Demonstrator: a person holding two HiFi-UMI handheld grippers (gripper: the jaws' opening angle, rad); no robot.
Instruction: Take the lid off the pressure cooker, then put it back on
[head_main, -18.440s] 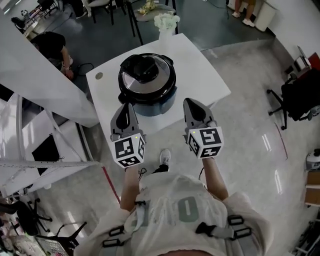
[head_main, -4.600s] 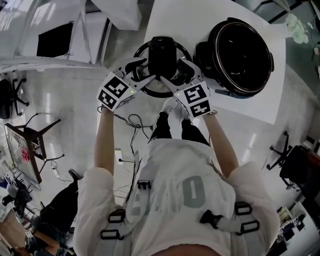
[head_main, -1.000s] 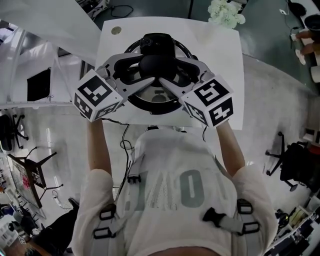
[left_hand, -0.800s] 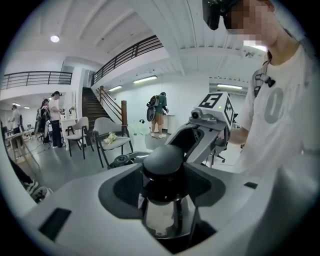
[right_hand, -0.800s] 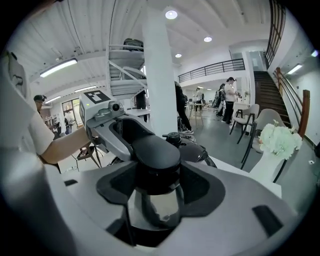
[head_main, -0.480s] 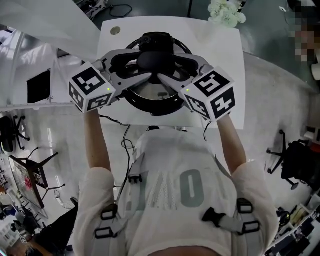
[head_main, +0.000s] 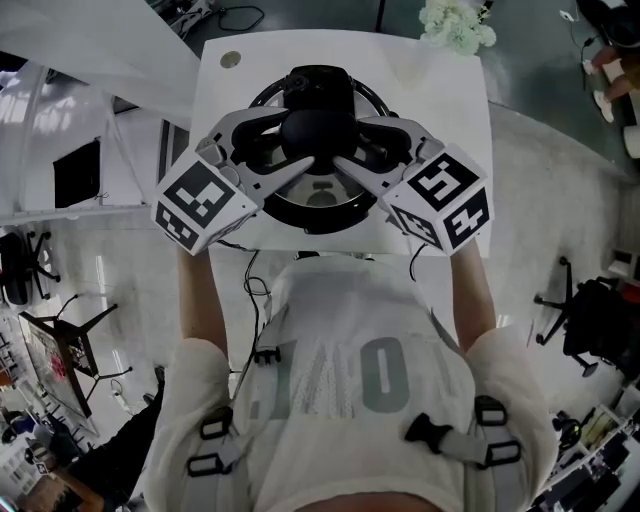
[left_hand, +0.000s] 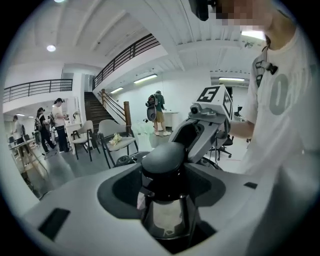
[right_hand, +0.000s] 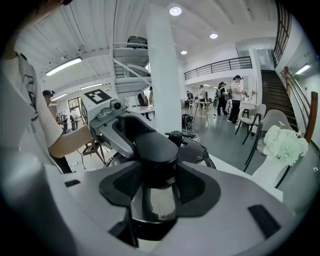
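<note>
The only writing you can read is a large grey "0" (head_main: 383, 372) on your shirt (head_main: 330, 340). The cubes (head_main: 203, 203) on your hand-held grippers carry black-and-white square markers, and no brand shows on the cooker (head_main: 345, 214). The cooker stands on the white surface (head_main: 440, 100) at the top centre of the head view, with its lid (head_main: 320, 196) seated on it.

Your left hand-held gripper (head_main: 296, 146) is clamped on the lid's black knob (head_main: 318, 128) from the left. Your right hand-held gripper (head_main: 350, 144) has just been closing its jaws with the same knob between them, and presses it from the right.

White flowers (head_main: 455, 25) sit at the upper right, and a small round disc (head_main: 231, 60) lies at the surface's upper left corner.

The grippers cover most of the lid, and the cooker's body is hidden beneath it. In the left gripper view, distant people (left_hand: 59, 122), chairs (left_hand: 117, 140) and a staircase (left_hand: 97, 107) stand behind.
</note>
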